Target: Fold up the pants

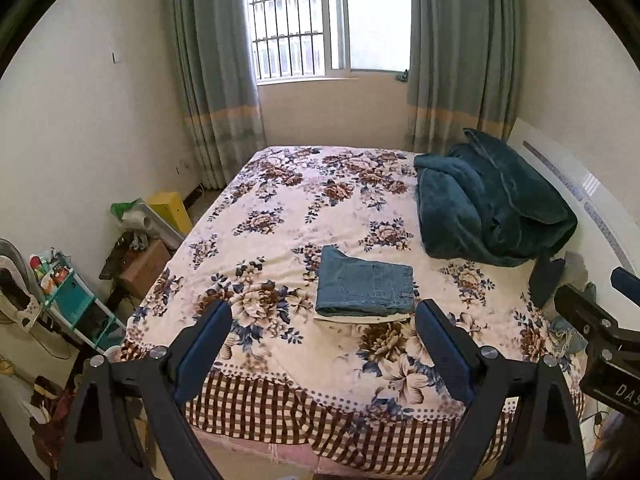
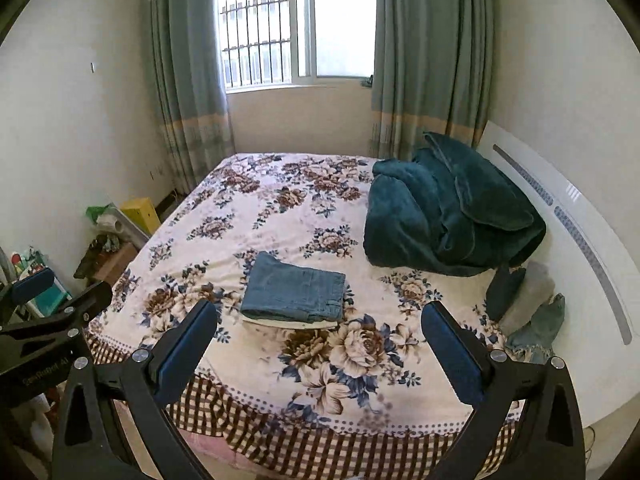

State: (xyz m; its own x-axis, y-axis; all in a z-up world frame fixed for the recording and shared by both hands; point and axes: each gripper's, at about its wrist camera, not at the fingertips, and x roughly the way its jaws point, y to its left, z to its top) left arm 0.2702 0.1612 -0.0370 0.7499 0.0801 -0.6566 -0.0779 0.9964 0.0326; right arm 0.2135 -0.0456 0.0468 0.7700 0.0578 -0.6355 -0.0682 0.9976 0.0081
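Two tools are mine: my left tool (image 1: 324, 320) and my right tool (image 2: 320, 320) both have their fingers spread wide and hold nothing, low in each frame above the near edge of the bed (image 1: 288, 208). The pants (image 1: 366, 287) lie folded in a flat rectangle at the centre of the frame, long axis running left to right. A dark green blanket (image 1: 488, 208) is heaped at the right.
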